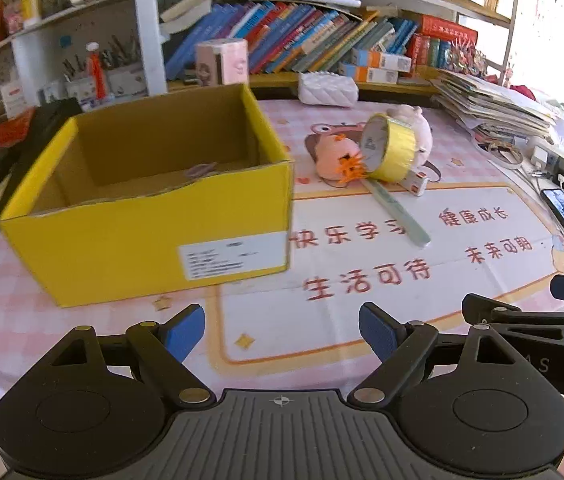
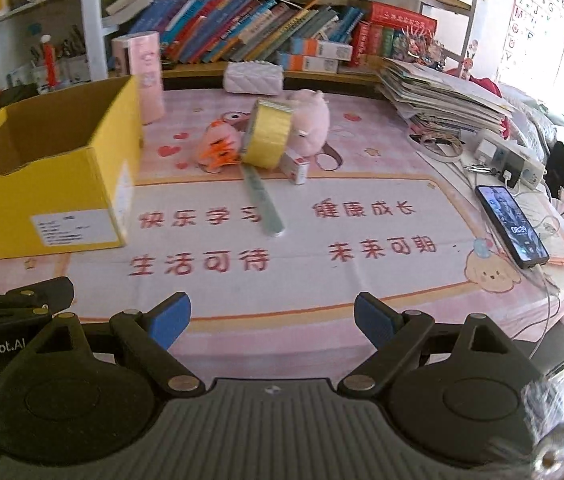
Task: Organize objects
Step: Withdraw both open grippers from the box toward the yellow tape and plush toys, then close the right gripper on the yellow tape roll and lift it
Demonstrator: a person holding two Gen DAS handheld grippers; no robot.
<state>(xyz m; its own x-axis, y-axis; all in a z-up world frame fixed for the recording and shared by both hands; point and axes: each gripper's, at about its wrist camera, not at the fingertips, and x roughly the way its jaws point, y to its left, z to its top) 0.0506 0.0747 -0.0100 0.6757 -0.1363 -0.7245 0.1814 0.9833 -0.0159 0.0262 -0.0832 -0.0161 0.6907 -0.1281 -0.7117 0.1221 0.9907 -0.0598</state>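
Observation:
An open yellow cardboard box (image 1: 154,236) (image 2: 42,200) stands on the left of the pink table mat. Right of it lies a pile: a yellow tape roll (image 1: 391,152) (image 2: 268,140) leaning on a pink plush toy (image 1: 413,128) (image 2: 309,124), an orange spiky toy (image 1: 349,168) (image 2: 218,152), a small white and red carton (image 1: 415,182) (image 2: 295,168) and a pale green ruler (image 1: 397,214) (image 2: 264,204). My left gripper (image 1: 282,334) is open and empty, low in front of the box. My right gripper (image 2: 272,320) is open and empty beside it, well short of the pile.
A phone (image 2: 511,226) on a cable lies at the table's right edge, near a power strip (image 2: 509,160) and a stack of papers (image 2: 441,100). A white quilted pouch (image 2: 252,76) and a pink carton (image 2: 146,76) sit at the back, under bookshelves.

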